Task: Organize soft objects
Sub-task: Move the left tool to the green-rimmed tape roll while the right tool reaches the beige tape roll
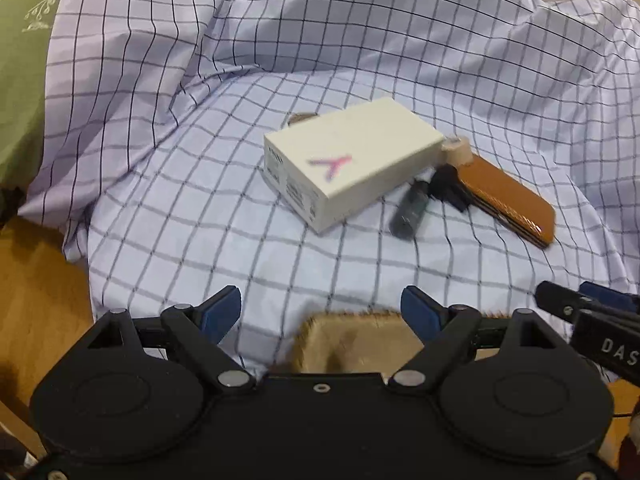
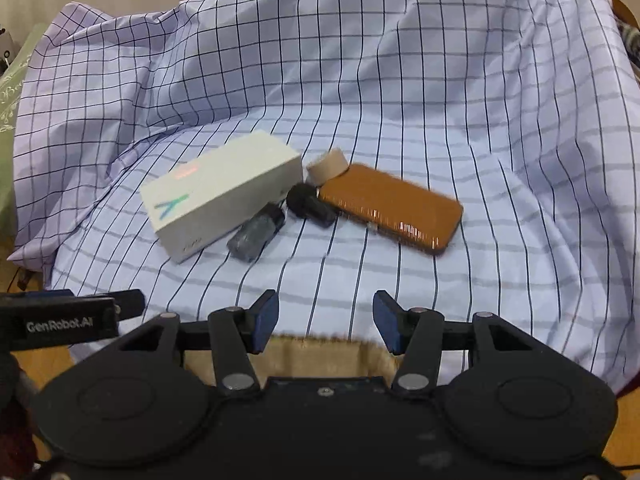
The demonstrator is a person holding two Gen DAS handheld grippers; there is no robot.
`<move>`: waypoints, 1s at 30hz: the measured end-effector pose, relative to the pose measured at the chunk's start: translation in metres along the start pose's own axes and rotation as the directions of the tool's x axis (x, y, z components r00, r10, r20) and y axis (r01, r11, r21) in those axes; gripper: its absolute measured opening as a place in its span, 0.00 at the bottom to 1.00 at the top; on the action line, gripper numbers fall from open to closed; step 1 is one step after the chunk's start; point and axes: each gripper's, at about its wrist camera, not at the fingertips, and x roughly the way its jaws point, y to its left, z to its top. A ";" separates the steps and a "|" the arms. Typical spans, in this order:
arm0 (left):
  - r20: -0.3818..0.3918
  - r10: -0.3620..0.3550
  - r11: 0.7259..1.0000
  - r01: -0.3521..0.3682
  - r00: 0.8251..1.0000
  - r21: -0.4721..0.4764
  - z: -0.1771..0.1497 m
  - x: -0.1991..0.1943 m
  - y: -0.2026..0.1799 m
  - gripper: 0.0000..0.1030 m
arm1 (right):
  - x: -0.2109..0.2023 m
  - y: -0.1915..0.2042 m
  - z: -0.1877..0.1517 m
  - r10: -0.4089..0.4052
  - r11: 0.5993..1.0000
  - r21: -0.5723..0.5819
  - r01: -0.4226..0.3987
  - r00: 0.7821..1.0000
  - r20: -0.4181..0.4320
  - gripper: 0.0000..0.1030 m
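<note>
A pale lilac checked cloth (image 1: 168,184) (image 2: 440,120) is spread and rumpled over the surface. On it lie a white box (image 1: 344,160) (image 2: 216,196), a small dark bottle (image 1: 408,212) (image 2: 256,232), a black object (image 1: 448,186) (image 2: 308,204), a beige roll (image 1: 456,150) (image 2: 328,166) and a brown case (image 1: 508,200) (image 2: 392,208). My left gripper (image 1: 322,314) is open above the cloth's near edge, over a tan furry piece (image 1: 352,344). My right gripper (image 2: 326,322) is open beside it, over the same tan piece (image 2: 320,356).
A green printed cushion (image 1: 20,80) lies at the far left. Wooden floor (image 1: 36,292) shows at lower left. The right gripper shows in the left wrist view (image 1: 600,316); the left gripper shows in the right wrist view (image 2: 72,312).
</note>
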 end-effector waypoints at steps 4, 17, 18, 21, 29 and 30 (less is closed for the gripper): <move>0.014 0.011 1.000 -0.011 1.000 0.002 0.021 0.011 0.005 0.81 | 0.019 0.000 0.026 -0.026 0.999 -0.040 0.027 0.999 0.032 0.50; 0.047 0.044 0.999 -0.042 0.998 -0.028 0.091 0.054 0.017 0.81 | 0.109 -0.003 0.103 -0.063 0.986 -0.152 0.068 0.997 0.040 0.50; 0.046 0.048 0.998 -0.046 0.998 -0.032 0.095 0.058 0.018 0.81 | 0.118 -0.004 0.108 -0.063 0.985 -0.157 0.067 0.998 0.030 0.50; 0.039 0.051 0.998 -0.050 0.998 -0.041 0.108 0.070 0.021 0.81 | 0.140 -0.003 0.117 -0.068 0.981 -0.179 0.068 0.998 0.010 0.50; 0.017 0.063 0.997 -0.062 0.998 -0.053 0.135 0.100 0.030 0.81 | 0.180 0.000 0.126 -0.054 0.972 -0.233 0.042 0.998 -0.044 0.50; 0.014 0.063 0.997 -0.062 0.998 -0.055 0.138 0.103 0.032 0.81 | 0.182 0.001 0.126 -0.048 0.970 -0.239 0.035 0.998 -0.050 0.50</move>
